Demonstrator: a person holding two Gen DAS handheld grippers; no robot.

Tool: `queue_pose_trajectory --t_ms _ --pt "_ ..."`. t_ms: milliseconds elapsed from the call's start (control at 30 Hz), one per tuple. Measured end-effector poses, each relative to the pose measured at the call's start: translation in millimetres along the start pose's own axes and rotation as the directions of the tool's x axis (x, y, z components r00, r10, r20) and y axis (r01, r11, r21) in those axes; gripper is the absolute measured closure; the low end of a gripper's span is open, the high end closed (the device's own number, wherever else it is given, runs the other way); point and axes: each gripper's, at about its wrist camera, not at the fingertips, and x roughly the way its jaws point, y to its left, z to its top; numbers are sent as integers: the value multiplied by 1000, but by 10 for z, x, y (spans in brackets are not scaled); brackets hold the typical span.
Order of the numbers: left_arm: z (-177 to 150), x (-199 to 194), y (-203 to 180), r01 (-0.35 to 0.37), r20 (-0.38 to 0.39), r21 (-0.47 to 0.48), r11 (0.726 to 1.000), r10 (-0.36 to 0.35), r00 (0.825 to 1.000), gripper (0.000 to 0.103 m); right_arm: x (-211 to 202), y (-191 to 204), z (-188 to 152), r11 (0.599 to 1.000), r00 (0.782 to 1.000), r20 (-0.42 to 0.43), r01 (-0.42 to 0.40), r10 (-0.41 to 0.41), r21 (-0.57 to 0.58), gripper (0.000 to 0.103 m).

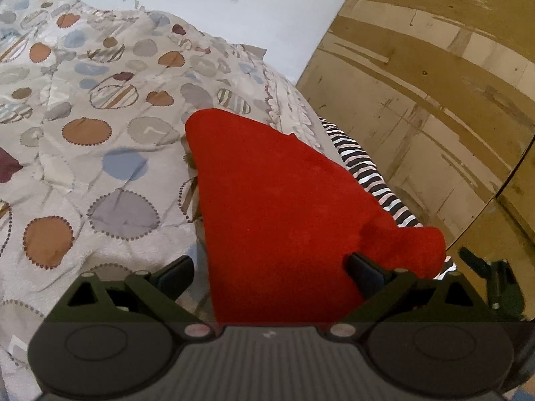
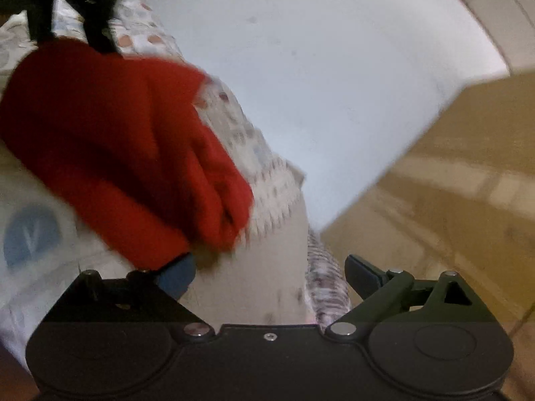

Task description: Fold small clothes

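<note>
A small red garment [image 1: 267, 200] lies on the patterned bedspread [image 1: 83, 133] near the bed's right edge. My left gripper [image 1: 269, 274] is open, its fingers wide apart on either side of the garment's near end, which runs between them. In the blurred right wrist view the red garment [image 2: 127, 147] lies bunched at the left. My right gripper [image 2: 269, 274] is open; its left finger sits at the garment's near edge and nothing is between its fingers. The left gripper [image 2: 72, 13] shows at the top left, above the garment's far end.
A black-and-white striped cloth [image 1: 374, 177] hangs along the bed's right edge. A tan tiled floor [image 1: 434, 100] lies beyond it, and a pale wall [image 1: 234, 0] stands behind the bed. The right gripper [image 1: 495, 284] shows at the right edge.
</note>
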Motion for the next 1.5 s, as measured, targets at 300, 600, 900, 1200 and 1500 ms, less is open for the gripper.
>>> queue_pose_trajectory --t_ms 300,600,900,1200,1500 --pt "-199 -29 -259 -118 131 144 983 99 986 0 329 -844 89 705 972 65 -209 225 678 1" --pt "-98 -113 -235 -114 130 146 983 95 987 0 1326 -587 436 610 932 62 -282 356 740 1" --pt "86 -275 -284 19 263 178 984 -66 963 1 1301 -416 -68 460 921 171 -328 350 825 1" --pt "-19 9 -632 -94 138 311 946 53 989 1 1372 -565 -244 347 887 260 -398 381 849 0" --pt "-218 191 -768 -191 117 377 906 158 980 1 1448 -750 93 436 905 226 -377 360 817 9"
